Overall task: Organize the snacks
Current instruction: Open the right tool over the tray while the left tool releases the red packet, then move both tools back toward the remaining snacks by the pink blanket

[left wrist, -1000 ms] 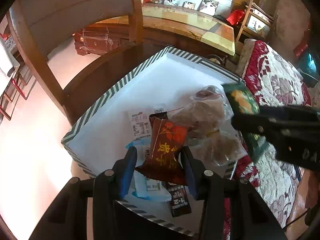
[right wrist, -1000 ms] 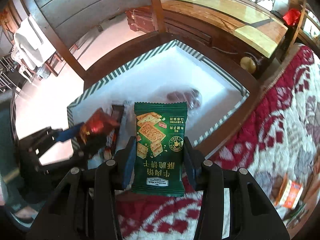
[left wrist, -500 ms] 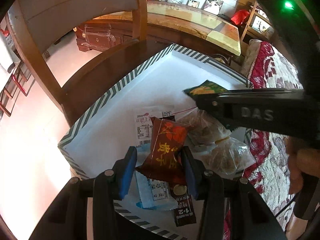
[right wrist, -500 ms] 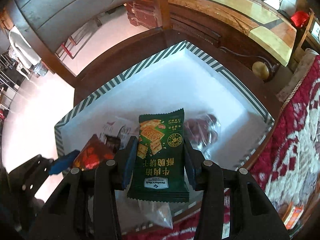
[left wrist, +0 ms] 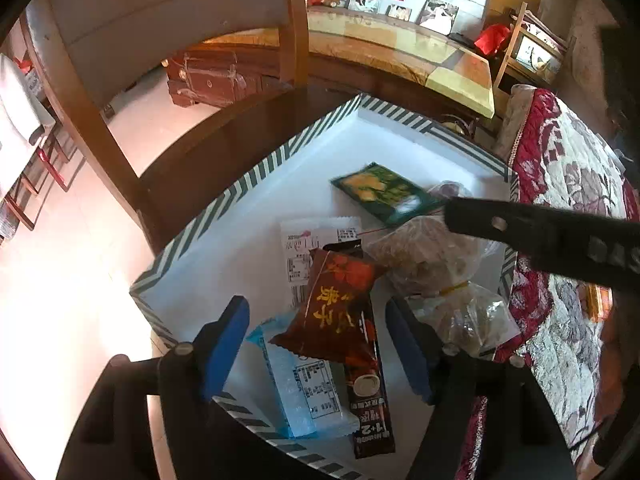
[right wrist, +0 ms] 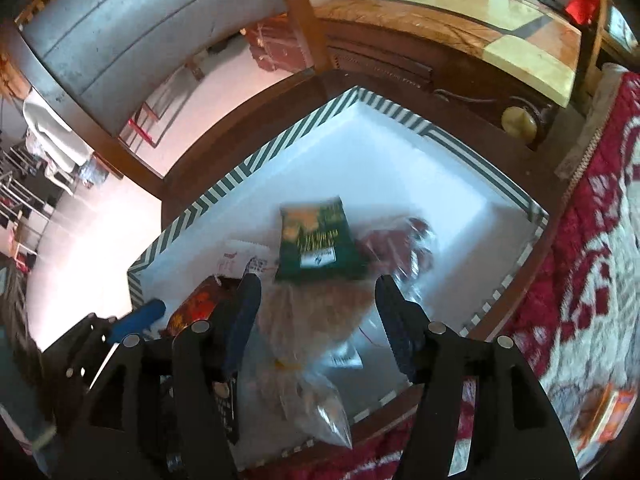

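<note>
Both claws just spread wide, releasing: green cracker packet [right wrist: 318, 240] dropped flat inside striped box [left wrist: 256, 184] at 12 o'clock of right claw [right wrist: 316, 316], red packet [left wrist: 336, 308] lying loose between left claw [left wrist: 320, 344] pads.

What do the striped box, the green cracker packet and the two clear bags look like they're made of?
Striped box: likely cardboard, matte white inside, with stiff, straight walls and a printed striped rim.
Green cracker packet: glossy printed plastic film, judging by its sheen; it is blurred in the right wrist view.
Clear bags: thin transparent plastic, crinkled, with brownish contents visible through them.
</note>
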